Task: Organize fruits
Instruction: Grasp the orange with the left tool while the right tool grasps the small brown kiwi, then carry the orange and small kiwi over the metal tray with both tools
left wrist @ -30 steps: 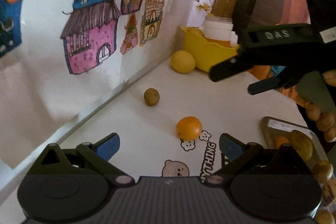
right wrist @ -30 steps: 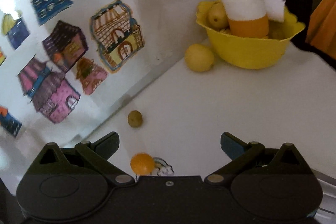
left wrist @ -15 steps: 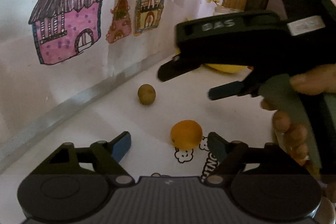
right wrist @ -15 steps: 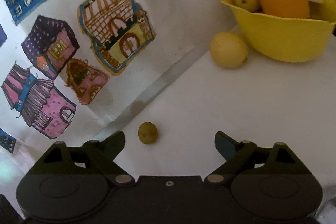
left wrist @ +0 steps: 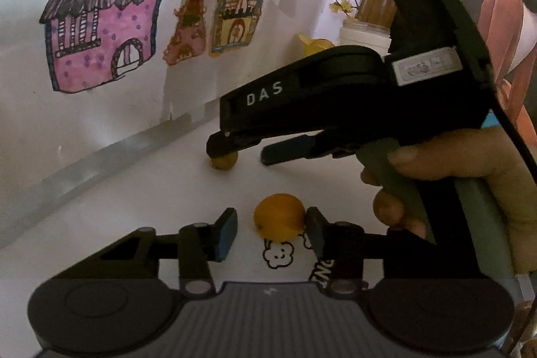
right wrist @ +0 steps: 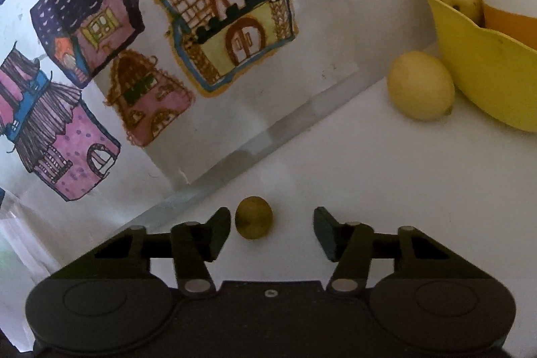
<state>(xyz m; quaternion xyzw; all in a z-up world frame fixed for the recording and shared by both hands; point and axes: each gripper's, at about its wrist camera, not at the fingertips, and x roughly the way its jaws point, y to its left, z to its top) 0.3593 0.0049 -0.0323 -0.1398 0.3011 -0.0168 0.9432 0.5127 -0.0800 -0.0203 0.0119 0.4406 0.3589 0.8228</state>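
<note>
An orange lies on the white table between the fingers of my left gripper. Its jaws are closing: the right pad touches the orange, and the left pad is still a gap away. A small brownish-green fruit lies between the fingers of my right gripper, whose jaws are closing too. It sits close to the left finger and far from the right one. In the left wrist view, the right gripper hangs low over that small fruit and hides half of it.
A yellow bowl with a pale fruit and a white-and-orange jar stands at the back right, a lemon beside it. The wall with house drawings runs along the left. A hand holds the right gripper.
Both pairs of jaws have narrowed from wide open. The right gripper came down and forward until the small fruit lay between its fingers. The left gripper closed in around the orange.
</note>
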